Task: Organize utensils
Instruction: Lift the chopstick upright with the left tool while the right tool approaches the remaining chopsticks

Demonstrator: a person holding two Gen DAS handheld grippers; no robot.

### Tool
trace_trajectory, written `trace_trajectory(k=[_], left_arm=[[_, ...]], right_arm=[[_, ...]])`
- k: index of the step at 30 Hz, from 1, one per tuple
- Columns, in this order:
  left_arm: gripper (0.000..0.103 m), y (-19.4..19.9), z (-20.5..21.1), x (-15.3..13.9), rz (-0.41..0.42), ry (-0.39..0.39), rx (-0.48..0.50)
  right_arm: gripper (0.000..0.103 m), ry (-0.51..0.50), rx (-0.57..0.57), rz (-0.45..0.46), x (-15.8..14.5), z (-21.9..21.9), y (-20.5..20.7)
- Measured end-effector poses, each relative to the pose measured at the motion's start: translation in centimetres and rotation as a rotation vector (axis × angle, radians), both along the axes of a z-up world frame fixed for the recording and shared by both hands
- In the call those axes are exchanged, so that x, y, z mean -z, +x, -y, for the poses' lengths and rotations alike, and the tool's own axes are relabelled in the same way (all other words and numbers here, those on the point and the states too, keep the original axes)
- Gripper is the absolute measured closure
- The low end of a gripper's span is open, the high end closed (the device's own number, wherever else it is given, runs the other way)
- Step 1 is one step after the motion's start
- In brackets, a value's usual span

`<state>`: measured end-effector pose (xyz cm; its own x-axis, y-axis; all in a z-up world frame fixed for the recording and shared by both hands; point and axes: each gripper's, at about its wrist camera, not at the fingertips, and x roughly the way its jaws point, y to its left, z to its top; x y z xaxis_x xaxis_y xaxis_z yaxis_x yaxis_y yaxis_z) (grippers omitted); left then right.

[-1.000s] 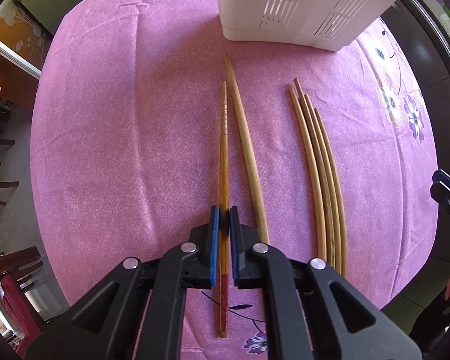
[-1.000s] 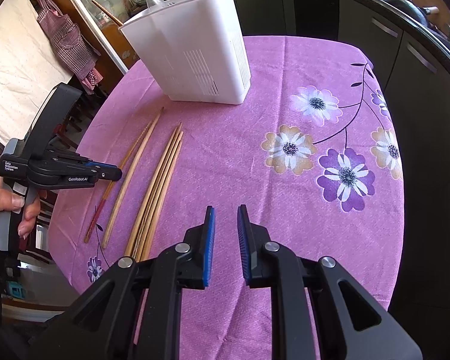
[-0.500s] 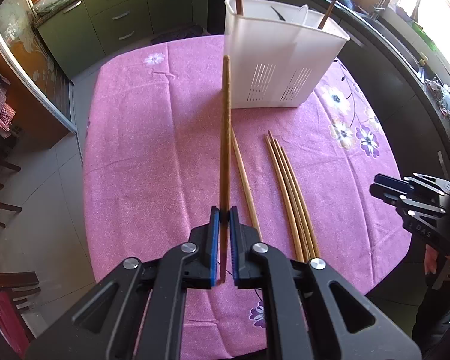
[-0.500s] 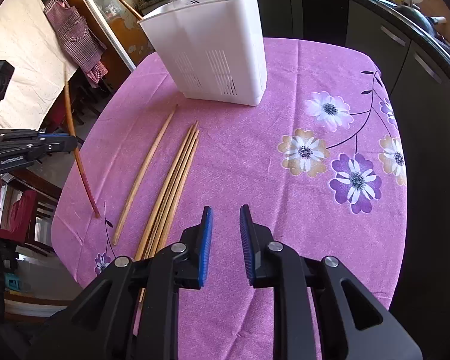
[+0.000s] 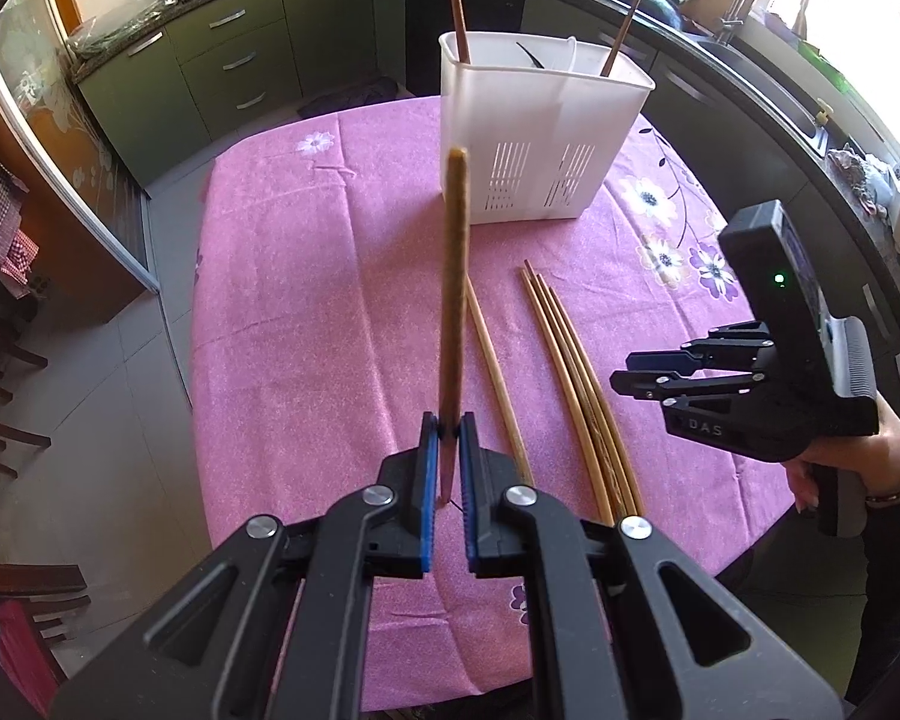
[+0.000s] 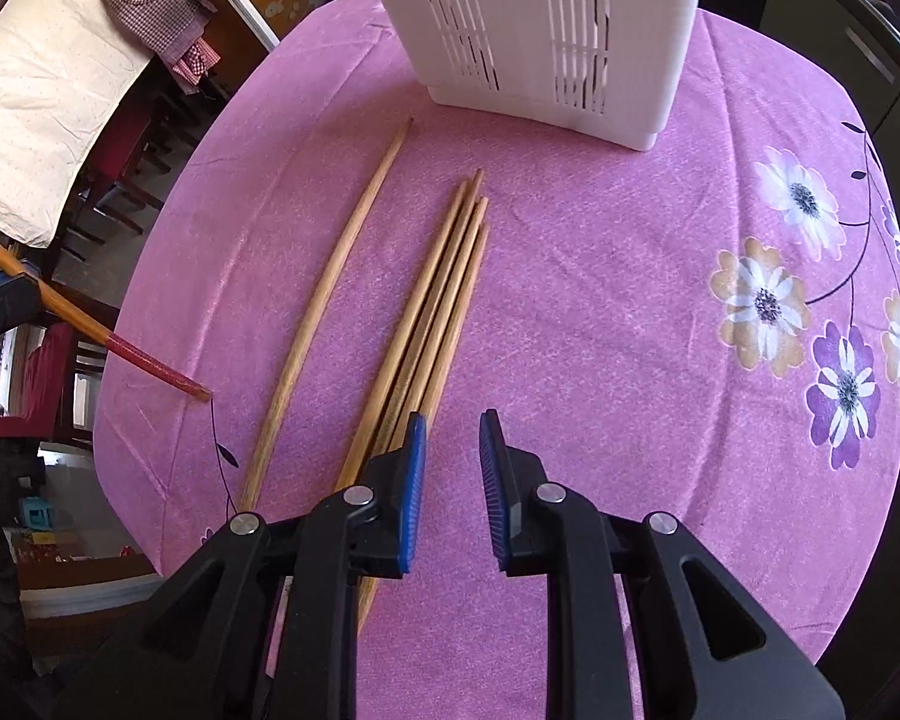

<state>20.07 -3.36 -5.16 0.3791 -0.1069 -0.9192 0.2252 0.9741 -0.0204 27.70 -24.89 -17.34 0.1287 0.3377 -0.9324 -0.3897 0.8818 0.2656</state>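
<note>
Five chopsticks lie on the pink floral cloth (image 6: 600, 312) of the counter, all in front of the white slotted utensil holder (image 5: 540, 138): one single pale chopstick (image 6: 324, 306) on the left, and a bundle of four chopsticks (image 6: 438, 300) just right of it, tips toward the holder, touching one another along most of their length. Sixth chopstick, the red-ended chopstick (image 5: 455, 294), is off the cloth, clamped between the blue pads of the left hand-held gripper (image 5: 449, 444); jaws closed tight on it near its lower part, shaft rising steeply so its upper end overlaps the holder's front wall in the left wrist view. From the right wrist view the same stick hangs tilted at the left edge of the cloth, well apart from the holder, red end lowest; whether that end touches the cloth cannot be told. Right hand-held gripper (image 6: 452, 438): jaws stand parted with nothing between the pads, hovering above the near ends of the bundle, left finger (image 6: 413, 468) over the bundle's right side; no contact seen. A hand (image 5: 858, 468) grips its handle at the right, near edge of the counter. Holder stands upright at the far end of the counter and holds two dark sticks (image 5: 459, 12) leaning against its rim, plus a dark utensil inside, too indistinct to identify.
</note>
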Motion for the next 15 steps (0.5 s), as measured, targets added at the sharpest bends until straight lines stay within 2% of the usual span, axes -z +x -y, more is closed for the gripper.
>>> trace_trajectory(k=[3,6,15], left_arm=[[0.096,-0.2,0.0,-0.1,0.005,-0.001,0.009],[0.096,-0.4,0.0,-0.2,0.007,0.0,0.015],[0.096,-0.5,-0.1,0.0,0.003,-0.002,0.022]], right_arm=[[0.085,-0.014,-0.003,-0.02,0.4,-0.7,0.2],[0.09,-0.051,-0.003,-0.025,0.9,-1.3,0.4],[0.09,-0.113,-0.011,-0.028,0.7,-2.5,0.3]])
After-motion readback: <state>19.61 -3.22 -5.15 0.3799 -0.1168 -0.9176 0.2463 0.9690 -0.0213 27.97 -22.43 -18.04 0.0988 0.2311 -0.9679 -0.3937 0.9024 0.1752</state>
